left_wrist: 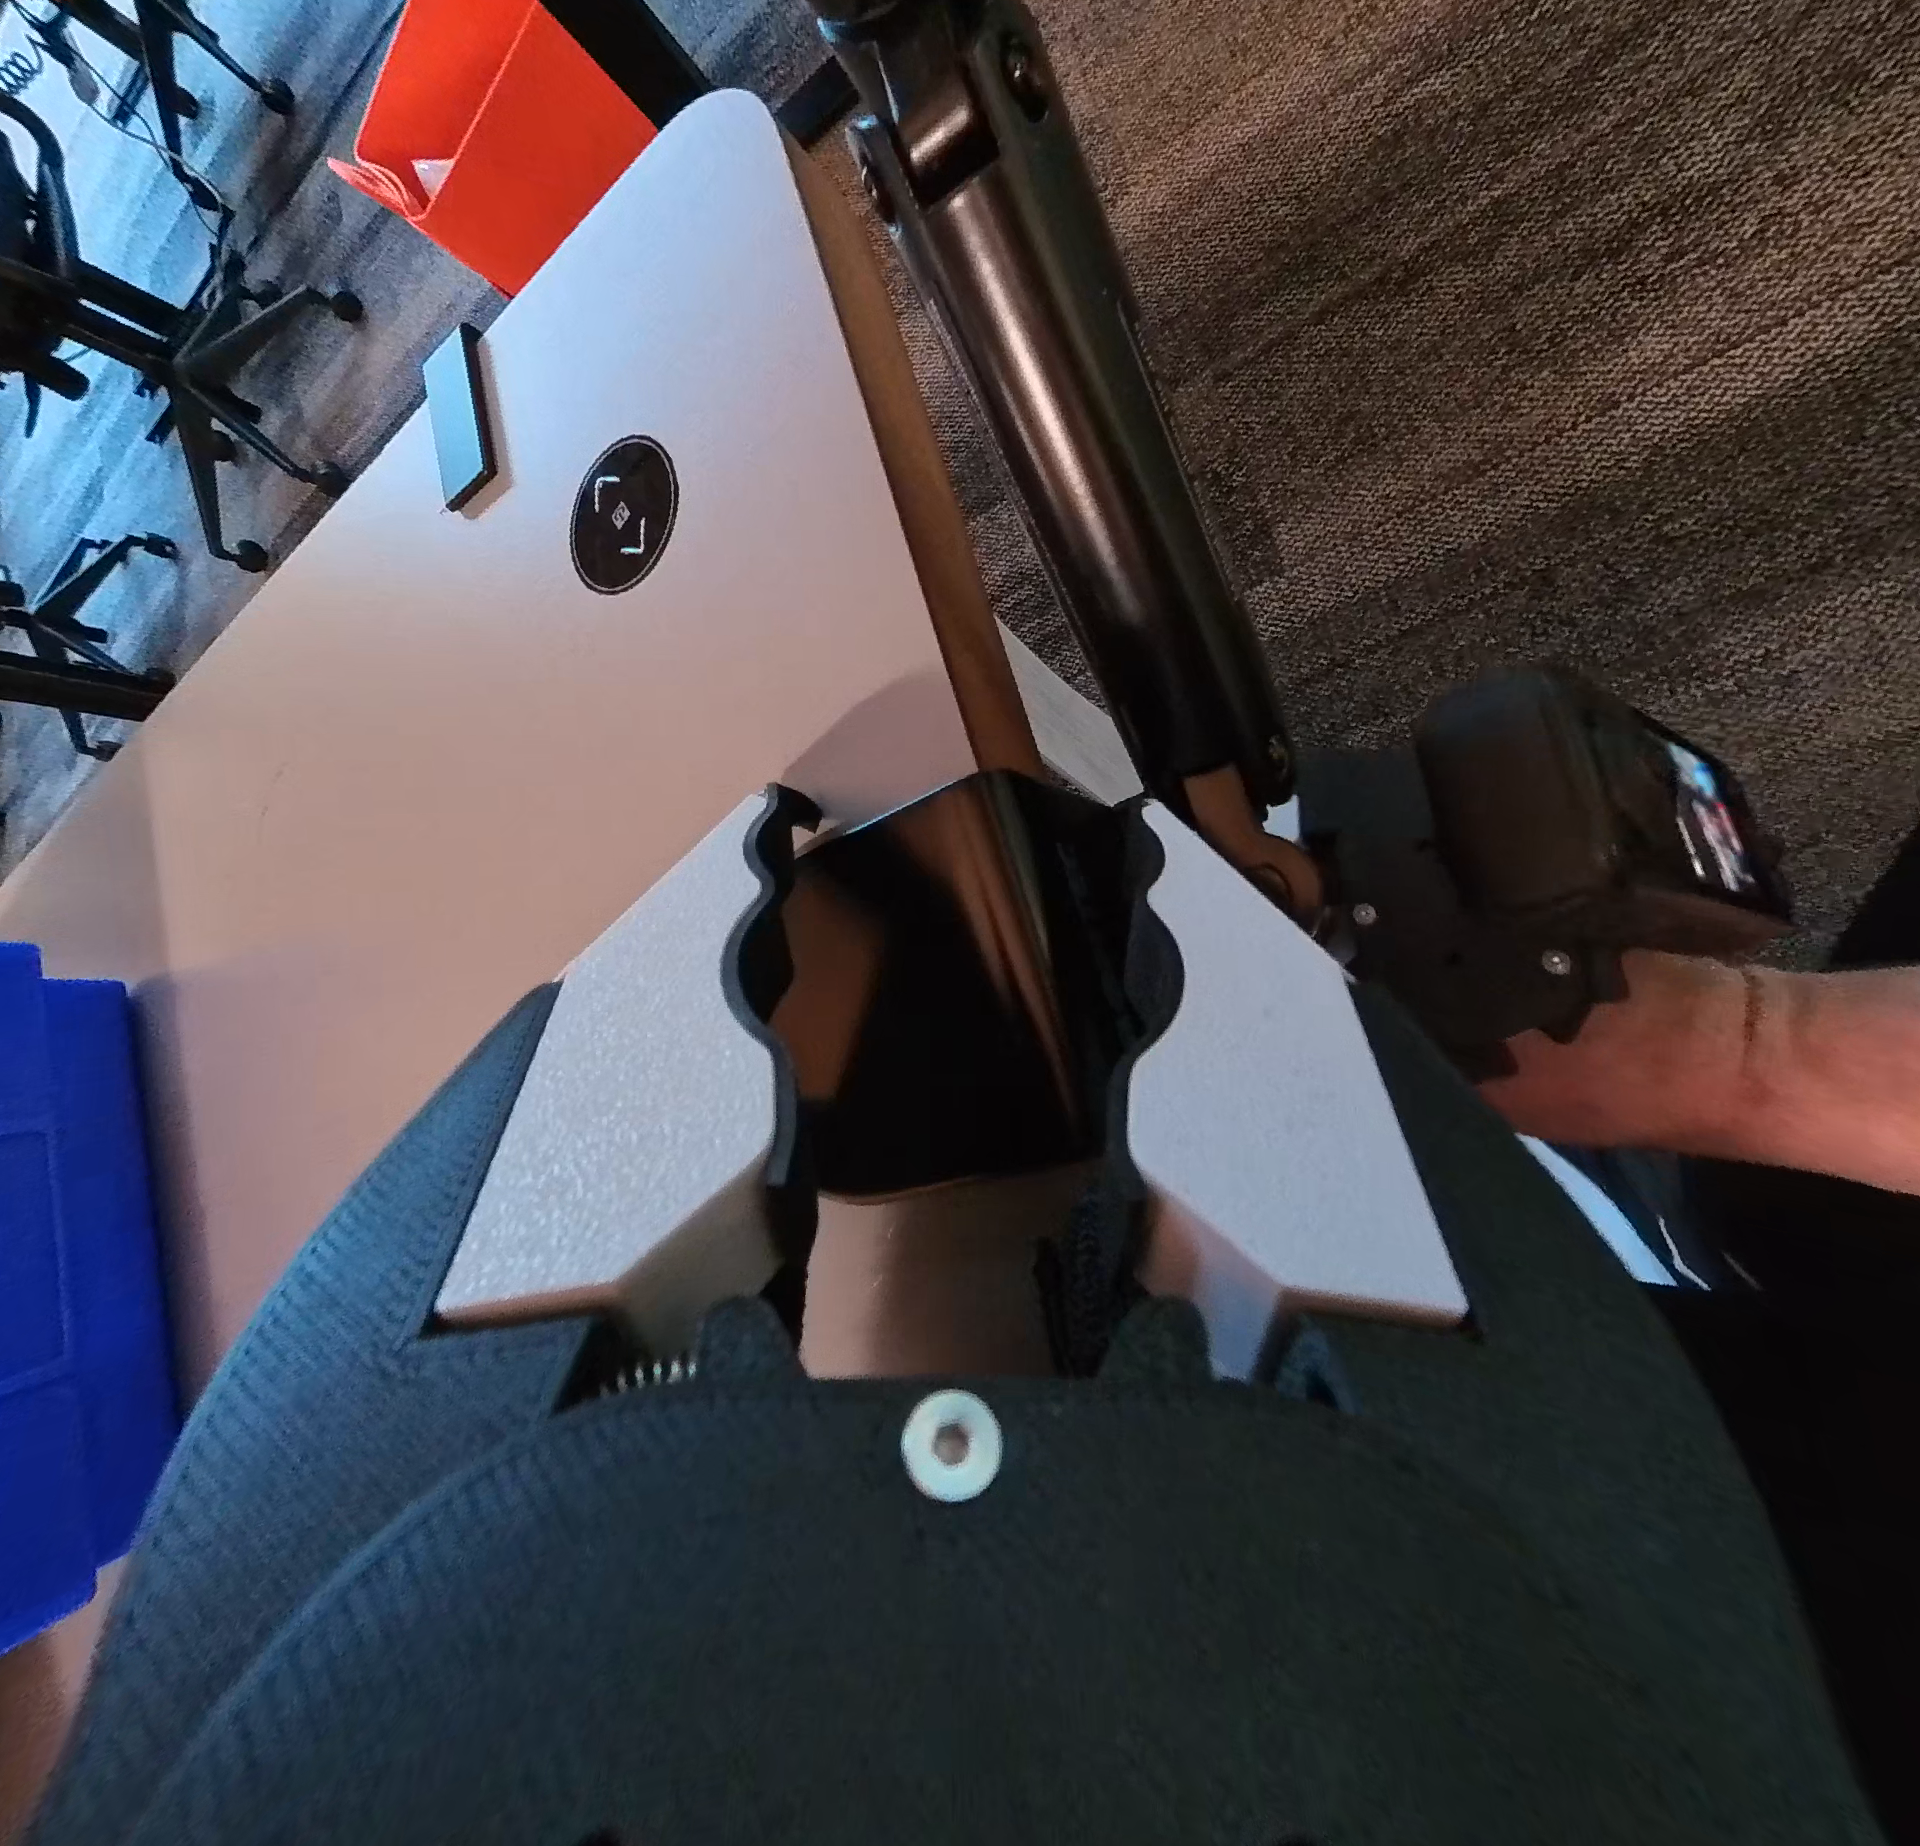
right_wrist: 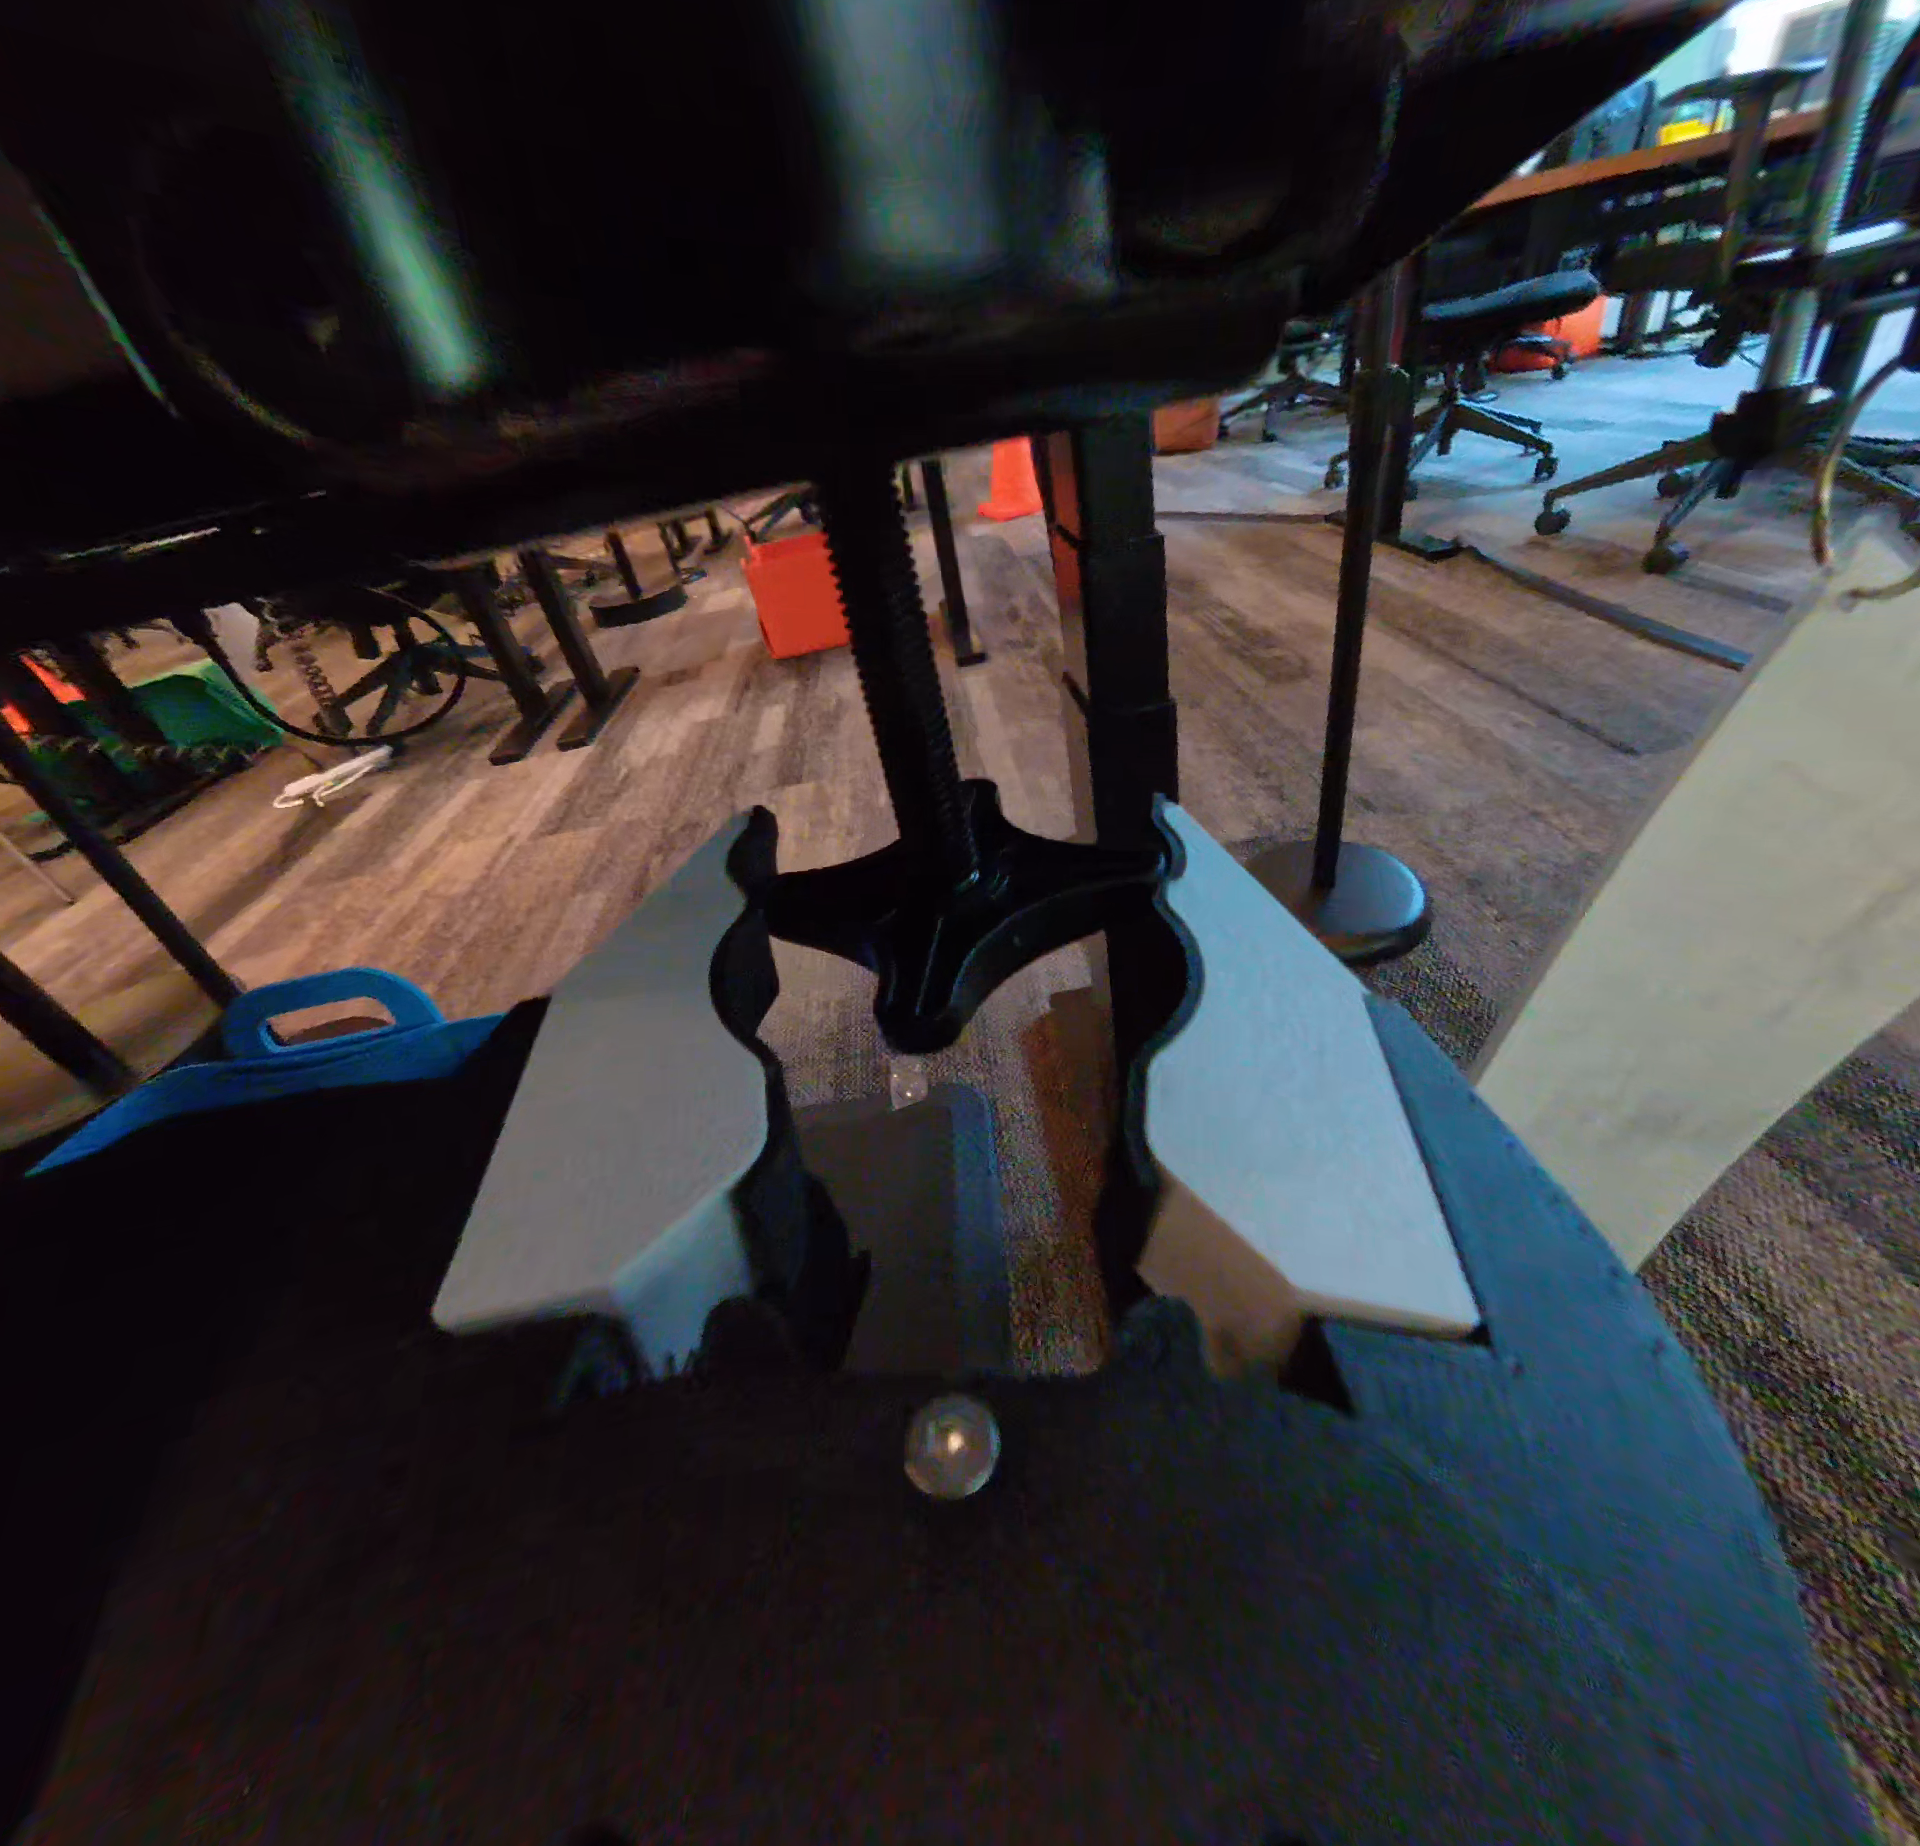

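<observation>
**Left wrist view: two claws at the desk's edge**

Left wrist view shows the left claw (left_wrist: 956, 809) at the far edge of the white desk (left_wrist: 468, 757). Its two fingers are part way open, and a shiny black block (left_wrist: 914, 1017) fills the gap between them. They look closed on it. The block sits right on the desk's edge, at the foot of a long black arm (left_wrist: 1060, 425) that goes up and away. A hand (left_wrist: 1662, 1058) reaches in below that same edge. A round black disc (left_wrist: 621, 513) lies flat near the far edge, and a blue box (left_wrist: 52, 1225) stands by the left edge.

From the right wrist view we look from under the desk. The right claw (right_wrist: 964, 820) is part way open too. Its tips sit on both sides of a black star knob (right_wrist: 966, 913) and seem to pinch it. The knob is on the low end of a black screw (right_wrist: 894, 653) that runs up to the dark underside of the desk. Grey carpet (right_wrist: 1455, 653) and office chairs are far behind.
</observation>
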The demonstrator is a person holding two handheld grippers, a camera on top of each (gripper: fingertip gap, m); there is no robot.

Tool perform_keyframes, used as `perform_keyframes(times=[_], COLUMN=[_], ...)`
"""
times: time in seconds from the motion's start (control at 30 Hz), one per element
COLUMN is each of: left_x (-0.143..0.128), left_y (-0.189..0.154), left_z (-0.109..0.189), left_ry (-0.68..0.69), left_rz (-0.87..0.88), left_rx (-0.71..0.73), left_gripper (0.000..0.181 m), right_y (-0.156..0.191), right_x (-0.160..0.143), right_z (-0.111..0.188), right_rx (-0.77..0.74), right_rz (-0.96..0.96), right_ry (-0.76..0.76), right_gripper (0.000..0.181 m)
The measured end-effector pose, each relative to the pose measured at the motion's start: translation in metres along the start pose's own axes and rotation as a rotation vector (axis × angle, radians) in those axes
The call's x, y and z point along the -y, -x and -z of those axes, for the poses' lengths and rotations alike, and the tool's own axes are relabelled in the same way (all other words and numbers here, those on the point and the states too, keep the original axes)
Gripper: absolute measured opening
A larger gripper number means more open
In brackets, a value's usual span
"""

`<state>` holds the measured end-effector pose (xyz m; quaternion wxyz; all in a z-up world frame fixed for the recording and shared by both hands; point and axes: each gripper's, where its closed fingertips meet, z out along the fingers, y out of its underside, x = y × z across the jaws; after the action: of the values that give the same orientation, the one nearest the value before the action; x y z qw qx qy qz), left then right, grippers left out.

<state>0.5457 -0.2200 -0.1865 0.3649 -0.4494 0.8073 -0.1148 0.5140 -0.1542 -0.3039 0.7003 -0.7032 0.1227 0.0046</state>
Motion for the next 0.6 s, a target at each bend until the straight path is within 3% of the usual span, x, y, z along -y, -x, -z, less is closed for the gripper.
perform_keyframes(times=[0.5,0.53,0.6], left_x=[0.0,0.0,0.001], left_y=[0.001,0.001,0.001], left_z=[0.0,0.0,0.0], left_ry=[0.002,0.002,0.0], left_rz=[0.01,0.011,0.012], left_rx=[0.008,0.008,0.007], left_gripper=[0.059,0.059,0.058], right_y=[0.006,0.007,0.03], right_x=[0.001,0.002,-0.002], right_z=[0.009,0.011,0.014], right_rx=[0.225,0.278,0.547], right_rz=[-0.029,-0.049,-0.152], right_ry=[0.06,0.069,0.122], right_gripper=[0.067,0.067,0.043])
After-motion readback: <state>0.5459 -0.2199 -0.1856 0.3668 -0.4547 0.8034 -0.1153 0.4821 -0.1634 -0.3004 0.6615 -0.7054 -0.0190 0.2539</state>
